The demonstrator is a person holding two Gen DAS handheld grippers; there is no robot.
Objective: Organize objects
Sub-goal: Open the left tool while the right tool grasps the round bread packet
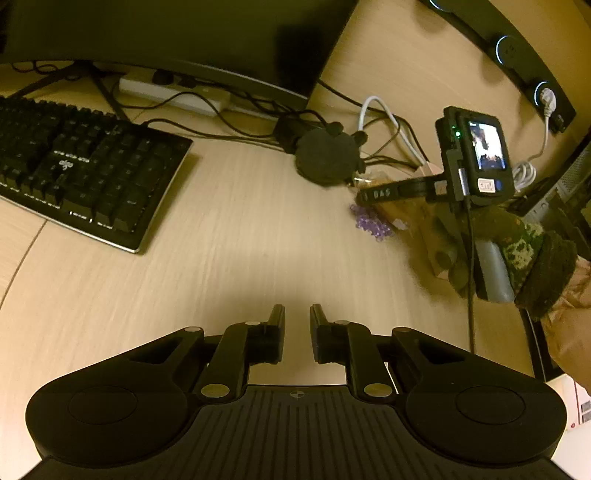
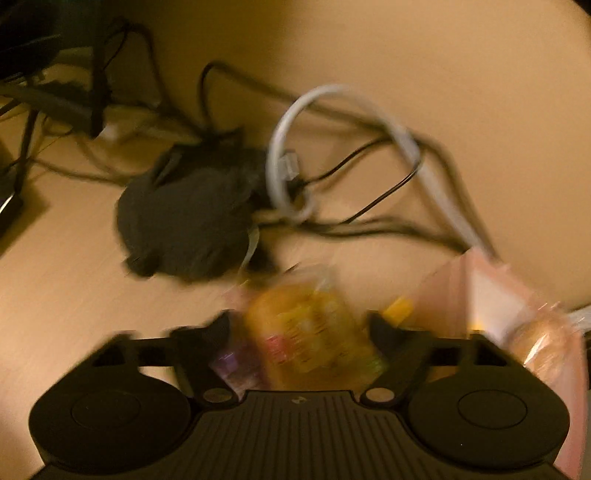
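Note:
In the right wrist view, which is blurred, a yellow snack packet (image 2: 310, 332) lies on the desk between the fingers of my right gripper (image 2: 299, 321). The jaws stand wide around it; the blur hides whether the pads touch it. A small purple item (image 2: 232, 363) lies by the left finger. A clear pinkish bag (image 2: 517, 314) with a bun lies at the right. The left wrist view shows the right gripper (image 1: 365, 199), held by a gloved hand (image 1: 517, 251), over the packets (image 1: 410, 218) beside the purple item (image 1: 371, 221). My left gripper (image 1: 297, 314) is shut and holds nothing above the bare wooden desk (image 1: 240, 240).
A black keyboard (image 1: 92, 166) lies at the left under a monitor (image 1: 166, 33), with a white power strip (image 1: 173, 96) behind it. A round black cable hub (image 1: 327, 157) and tangled black and white cables (image 1: 388, 114) sit just beyond the packets.

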